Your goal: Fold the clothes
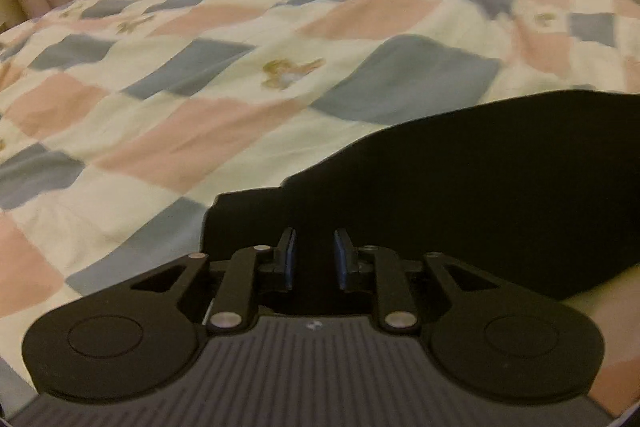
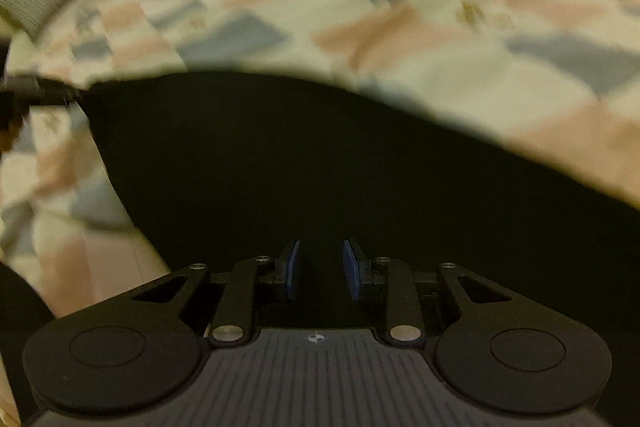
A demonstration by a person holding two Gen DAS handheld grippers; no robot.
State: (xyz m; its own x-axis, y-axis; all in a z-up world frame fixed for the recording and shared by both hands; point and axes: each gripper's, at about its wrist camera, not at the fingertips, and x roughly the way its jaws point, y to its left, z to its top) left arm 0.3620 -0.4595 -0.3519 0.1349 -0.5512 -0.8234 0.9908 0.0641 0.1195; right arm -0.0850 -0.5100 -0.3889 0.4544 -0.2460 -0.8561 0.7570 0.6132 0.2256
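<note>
Left claw: spread, poised at the black garment edge.
Right claw: spread, over the cloth.
Bed: quilt could be pinched too.

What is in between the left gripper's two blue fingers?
Only the black garment shows in the open gap of the left gripper, seen in the left wrist view.

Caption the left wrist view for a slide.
Open left gripper poised over a black garment on a checked quilt.
</note>
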